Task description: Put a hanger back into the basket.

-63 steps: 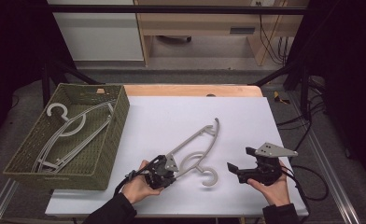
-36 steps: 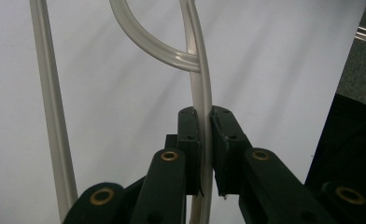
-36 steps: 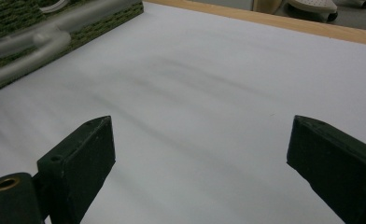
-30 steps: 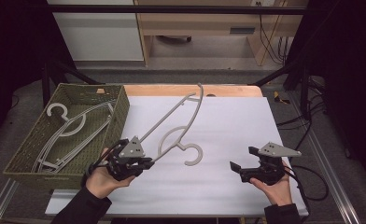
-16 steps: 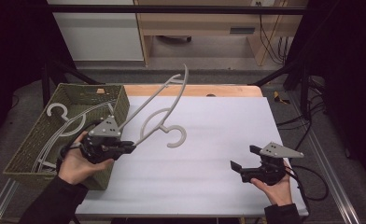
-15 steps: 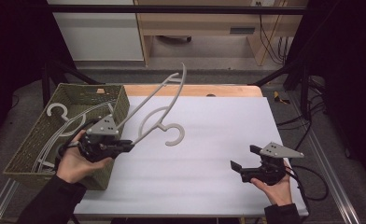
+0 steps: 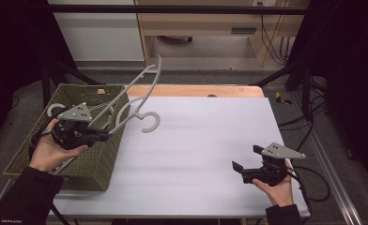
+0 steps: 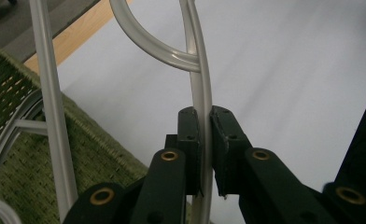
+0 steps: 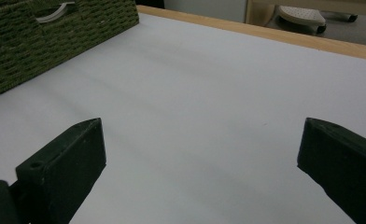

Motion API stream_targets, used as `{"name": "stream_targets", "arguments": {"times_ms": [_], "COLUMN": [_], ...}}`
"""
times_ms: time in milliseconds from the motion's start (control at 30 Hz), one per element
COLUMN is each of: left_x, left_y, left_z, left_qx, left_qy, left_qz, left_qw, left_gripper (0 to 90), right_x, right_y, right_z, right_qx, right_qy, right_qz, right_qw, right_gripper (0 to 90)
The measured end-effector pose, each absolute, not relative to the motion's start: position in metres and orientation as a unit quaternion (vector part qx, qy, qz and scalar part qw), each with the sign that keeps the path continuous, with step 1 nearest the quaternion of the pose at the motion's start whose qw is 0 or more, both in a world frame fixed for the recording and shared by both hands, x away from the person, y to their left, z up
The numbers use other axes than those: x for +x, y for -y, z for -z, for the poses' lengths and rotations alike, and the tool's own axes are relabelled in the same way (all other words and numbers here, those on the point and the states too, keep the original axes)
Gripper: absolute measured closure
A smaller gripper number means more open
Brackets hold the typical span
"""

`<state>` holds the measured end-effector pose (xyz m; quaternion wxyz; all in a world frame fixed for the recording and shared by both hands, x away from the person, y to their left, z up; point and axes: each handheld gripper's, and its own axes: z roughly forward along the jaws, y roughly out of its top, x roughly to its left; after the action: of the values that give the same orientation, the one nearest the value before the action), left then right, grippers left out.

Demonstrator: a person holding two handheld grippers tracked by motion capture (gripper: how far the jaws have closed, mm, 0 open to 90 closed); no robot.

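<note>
Left gripper fingers clamped on pale hanger, raised over green basket at surface's left edge; right gripper fingers spread, empty.

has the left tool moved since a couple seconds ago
Yes. The left tool, shut on the hanger, has gone leftward from the white table's front middle to over the green basket.

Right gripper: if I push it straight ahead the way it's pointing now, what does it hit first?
Probably nothing soon. The right gripper points left over bare white table, jaws open. Farther along stands the green basket, likely the first obstacle, though the depth to it is unclear.
</note>
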<state>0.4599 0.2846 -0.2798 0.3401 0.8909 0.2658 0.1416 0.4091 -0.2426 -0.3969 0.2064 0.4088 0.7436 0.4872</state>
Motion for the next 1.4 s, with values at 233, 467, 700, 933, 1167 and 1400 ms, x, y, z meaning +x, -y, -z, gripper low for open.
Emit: {"name": "stream_targets", "arguments": {"times_ms": [233,467,700,933,1167,1400], "left_x": [0.463,0.464,0.466,0.456,0.452,0.460], "left_y": [-0.311,-0.335,-0.360,-0.378,-0.394,-0.401], "left_z": [0.297,0.310,0.318,0.324,0.325,0.331], "left_qx": [0.898,0.900,0.898,0.897,0.891,0.892], "left_qy": [-0.275,-0.281,-0.294,-0.303,-0.309,-0.324], "left_qz": [-0.136,-0.126,-0.117,-0.116,-0.115,-0.108], "left_qw": [0.316,0.308,0.305,0.300,0.312,0.295], "left_gripper": [82.5,82.4,82.4,82.4,82.4,82.3], "right_x": [0.410,0.410,0.410,0.410,0.410,0.409], "right_y": [0.242,0.241,0.240,0.241,0.240,0.241], "right_z": [0.398,0.398,0.398,0.398,0.398,0.398], "right_qx": [0.407,0.408,0.409,0.407,0.407,0.405], "right_qy": [-0.745,-0.747,-0.747,-0.748,-0.749,-0.749], "right_qz": [-0.485,-0.483,-0.483,-0.482,-0.480,-0.481], "right_qw": [0.207,0.206,0.204,0.207,0.205,0.207], "right_gripper": [1.3,1.5,1.6,1.7,1.6,1.8]}}
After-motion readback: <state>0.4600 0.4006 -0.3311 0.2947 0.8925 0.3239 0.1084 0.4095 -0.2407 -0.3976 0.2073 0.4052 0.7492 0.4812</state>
